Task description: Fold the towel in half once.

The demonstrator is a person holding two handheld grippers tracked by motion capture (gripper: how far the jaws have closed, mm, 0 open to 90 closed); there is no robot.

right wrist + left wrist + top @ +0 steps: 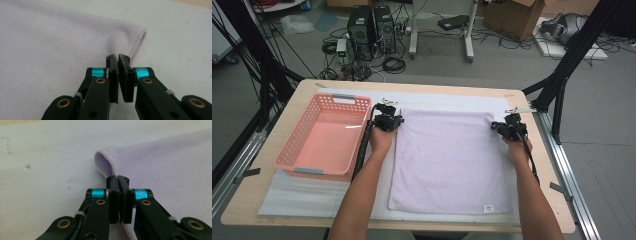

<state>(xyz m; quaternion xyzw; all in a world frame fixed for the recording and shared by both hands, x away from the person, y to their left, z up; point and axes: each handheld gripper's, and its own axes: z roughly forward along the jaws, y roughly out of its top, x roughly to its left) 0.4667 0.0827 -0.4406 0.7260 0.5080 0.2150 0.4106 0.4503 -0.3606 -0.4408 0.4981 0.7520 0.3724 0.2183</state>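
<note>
Clamped on the lilac towel [447, 160], the left gripper [119, 180] pinches its far left corner and the right gripper [118, 58] its far right corner. Soft, light and limp, the towel lies flat just right of the pink basket [302, 150], so the hemmed corners look the best hold. That basket holds nothing.

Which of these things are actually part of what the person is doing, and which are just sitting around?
In use:
- lilac towel
- left gripper, shut on the towel's far left corner
- right gripper, shut on its far right corner

Lying about:
- pink basket, empty
- computer towers on the floor
- cardboard box
</note>
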